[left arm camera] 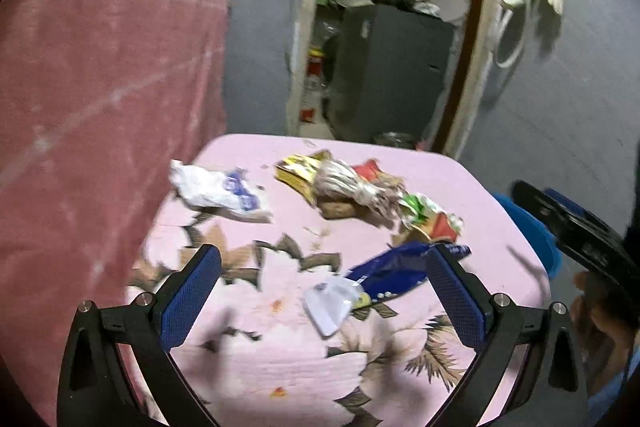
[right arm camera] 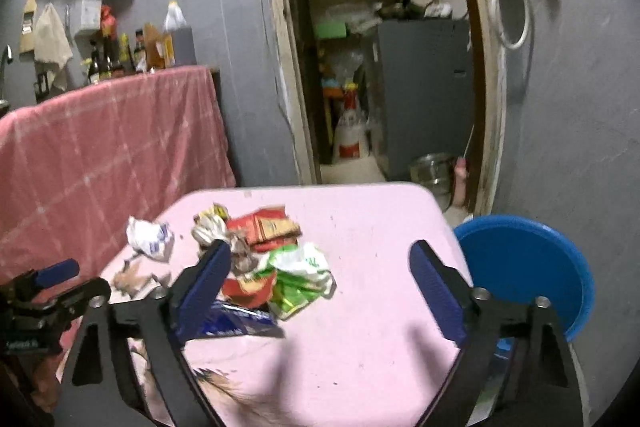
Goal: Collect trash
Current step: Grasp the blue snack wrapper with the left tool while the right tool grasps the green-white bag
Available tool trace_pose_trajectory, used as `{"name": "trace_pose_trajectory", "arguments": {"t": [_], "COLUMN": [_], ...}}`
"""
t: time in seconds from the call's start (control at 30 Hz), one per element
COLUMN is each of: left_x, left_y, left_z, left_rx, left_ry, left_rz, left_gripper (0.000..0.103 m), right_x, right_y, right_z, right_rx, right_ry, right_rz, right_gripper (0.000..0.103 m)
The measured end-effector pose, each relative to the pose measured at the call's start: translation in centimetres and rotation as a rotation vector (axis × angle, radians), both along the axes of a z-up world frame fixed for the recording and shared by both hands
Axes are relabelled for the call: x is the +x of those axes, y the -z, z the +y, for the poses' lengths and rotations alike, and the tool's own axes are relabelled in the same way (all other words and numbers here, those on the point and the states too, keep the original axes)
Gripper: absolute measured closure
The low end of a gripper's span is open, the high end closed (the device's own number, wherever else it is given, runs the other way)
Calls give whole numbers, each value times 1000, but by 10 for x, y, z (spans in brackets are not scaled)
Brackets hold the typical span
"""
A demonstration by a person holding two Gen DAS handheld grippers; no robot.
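Pink table (left arm camera: 460,179) holds wrappers (left arm camera: 360,187); only the right view shows the blue bin (right arm camera: 520,267); both grippers gape wide, empty.

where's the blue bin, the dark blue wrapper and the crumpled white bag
blue bin (right arm camera: 520,259), right wrist view, on its flat blue top.
dark blue wrapper (left arm camera: 394,269), left wrist view, on its middle.
crumpled white bag (left arm camera: 212,189), left wrist view, on its white centre.

Grey walls (right arm camera: 580,131), open doorway (right arm camera: 380,67), pink-checked cloth (right arm camera: 112,155) over counter.
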State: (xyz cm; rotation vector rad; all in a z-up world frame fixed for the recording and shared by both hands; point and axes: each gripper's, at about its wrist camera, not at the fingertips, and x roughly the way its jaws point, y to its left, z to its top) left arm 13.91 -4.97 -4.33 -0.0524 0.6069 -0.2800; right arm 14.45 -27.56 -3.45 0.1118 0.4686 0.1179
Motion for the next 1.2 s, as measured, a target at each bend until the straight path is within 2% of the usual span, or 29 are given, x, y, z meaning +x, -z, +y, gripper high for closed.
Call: {"name": "trace_pose_trajectory", "arguments": {"t": [0.13, 0.3, 0.4, 0.43, 0.47, 0.6, 0.73, 0.93, 1.2], "left_x": [13, 32, 43, 45, 47, 46, 35, 24, 8], "left_y": [9, 22, 30, 32, 34, 37, 35, 30, 20], "left_z": [-17, -36, -41, -41, -41, -35, -24, -3, 18], "left_rx": [24, 69, 75, 72, 70, 64, 65, -26, -151], "left_ry": [85, 172, 214, 226, 231, 255, 250, 222, 120], "left_rz": [29, 70, 115, 134, 147, 166, 157, 191, 183], "left_gripper": [15, 33, 48, 57, 63, 72, 89, 90, 92], "right_x": [17, 31, 38, 40, 42, 48, 54, 62, 73], "right_y": [10, 18, 22, 24, 25, 29, 33, 36, 40], "right_z": [-5, -11, -15, -15, -15, -13, -9, -1, 11], "right_rx": [7, 14, 22, 25, 26, 26, 26, 27, 9], "right_ry": [-28, -48, -51, -54, -58, -81, -105, -135, -148], "right_rz": [63, 111, 134, 142, 149, 173, 198, 225, 254], "right_gripper": [26, 29, 30, 30, 31, 34, 35, 35, 36]}}
